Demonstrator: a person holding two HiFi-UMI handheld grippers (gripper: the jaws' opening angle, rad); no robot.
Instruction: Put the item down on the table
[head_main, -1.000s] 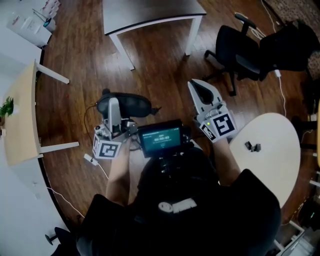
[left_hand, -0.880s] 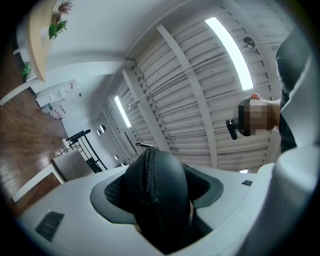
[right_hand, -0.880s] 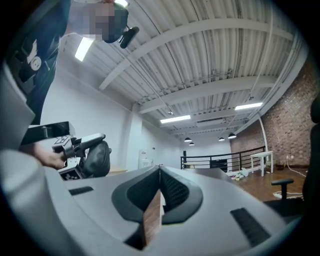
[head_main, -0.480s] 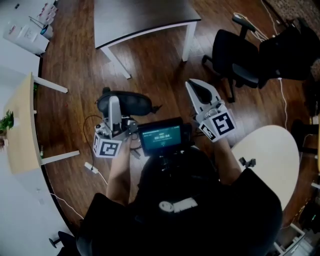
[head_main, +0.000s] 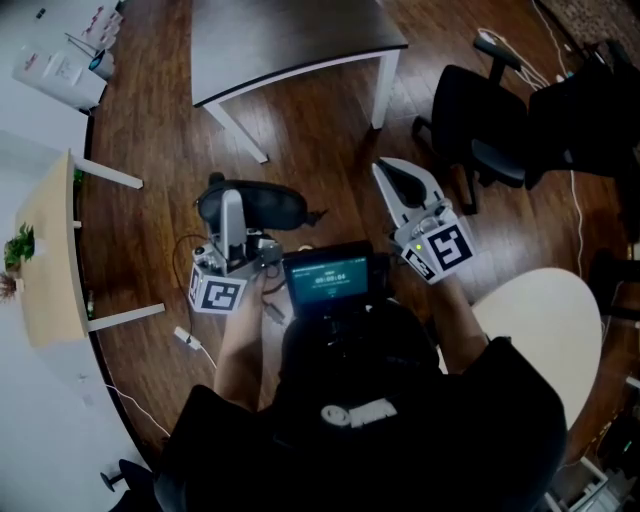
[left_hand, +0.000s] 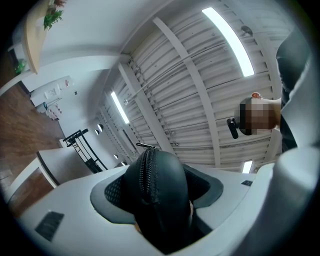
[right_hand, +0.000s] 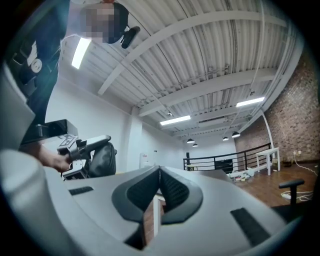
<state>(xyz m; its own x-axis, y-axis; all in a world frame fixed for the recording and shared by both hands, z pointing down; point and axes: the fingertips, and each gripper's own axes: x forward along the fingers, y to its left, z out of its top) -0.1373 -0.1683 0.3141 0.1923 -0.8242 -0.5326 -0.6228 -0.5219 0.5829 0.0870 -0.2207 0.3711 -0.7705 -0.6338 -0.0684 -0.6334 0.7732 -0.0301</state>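
Zero of the actual put-down is done, as far as I can see. The left gripper (head_main: 231, 203) is clamped on the black zippered case (head_main: 270, 207). In the left gripper view the case sits right between the jaws with its zip seam facing the camera. In the head view it's up in the air over the wooden floor (head_main: 320, 130), not over any table. The right gripper (head_main: 402, 182) is squeezed closed on nothing, pads pretty much meeting, so it looks to have no job in this. For landing spots there's a grey table (head_main: 290, 40) ahead at the top of the head view. There's also a white round table (head_main: 545, 320) off to the person's right and a pale wood table (head_main: 50, 250) to the left. My guess is the whole job is left: get the case over one of those tops, lower it until it rests, then let the jaws go. Can't tell which table is the target.
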